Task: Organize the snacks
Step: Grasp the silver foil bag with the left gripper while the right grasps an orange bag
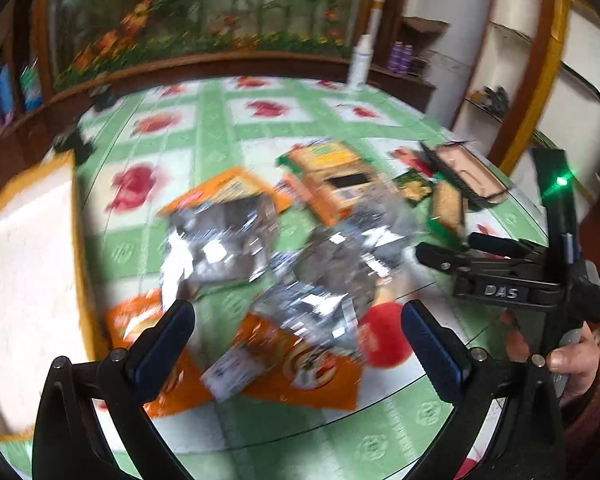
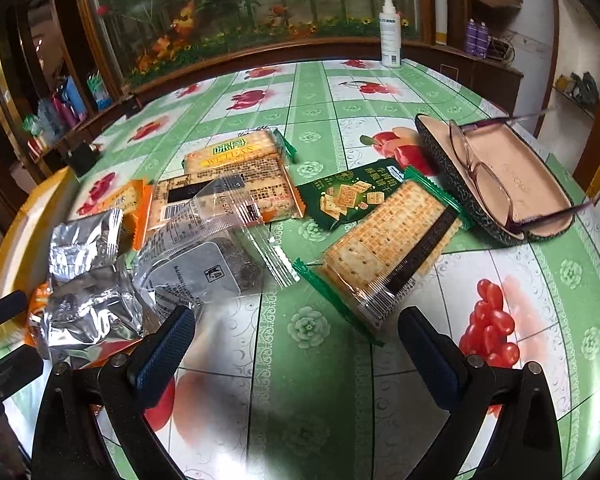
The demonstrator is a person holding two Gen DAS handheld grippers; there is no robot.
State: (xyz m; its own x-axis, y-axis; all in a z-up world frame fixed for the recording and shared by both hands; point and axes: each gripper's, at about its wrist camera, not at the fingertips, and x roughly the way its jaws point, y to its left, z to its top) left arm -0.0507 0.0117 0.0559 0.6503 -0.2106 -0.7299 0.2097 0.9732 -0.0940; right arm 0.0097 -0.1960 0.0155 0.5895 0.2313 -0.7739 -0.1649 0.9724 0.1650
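On a table (image 2: pixel 420 92) covered with a green cloth printed with fruit, a loose heap of snack packets is spread out. In the right wrist view, two silver foil packets (image 2: pixel 88 240) are counted at nine o'clock, one above the other and touching. Just beside them, toward the centre, one clear wrapper (image 2: pixel 204 268) with a dark round cake inside is seen. Behind these, at about eleven o'clock, two orange cracker packets (image 2: pixel 228 196) are laid side by side, and one green-edged cracker packet (image 2: pixel 236 150) is set just behind them. At about one o'clock, one dark green packet (image 2: pixel 340 196) lies flat, partly covered by one clear green-edged cracker packet (image 2: pixel 384 252) that slants toward the centre.

At two o'clock, one open glasses case (image 2: pixel 540 216) is placed, with one pair of glasses (image 2: pixel 480 176) resting in it. One white spray bottle (image 2: pixel 391 36) is stood upright at twelve o'clock, at the far edge of the table. One tray with a yellow rim (image 1: pixel 28 260) is seen at nine o'clock in the left wrist view, empty as far as can be told through the blur.

The right gripper (image 2: pixel 296 344) is held released over bare cloth, its fingers spread wide with nothing between them; the clear cracker packet lies just ahead of it. The left gripper (image 1: pixel 298 338) is likewise spread wide and empty, held above more orange packets (image 1: pixel 300 376) at six o'clock of the heap; whether the packets are touched cannot be told. In that blurred view, the right gripper's body is seen at three o'clock, held by a hand (image 1: pixel 572 356).
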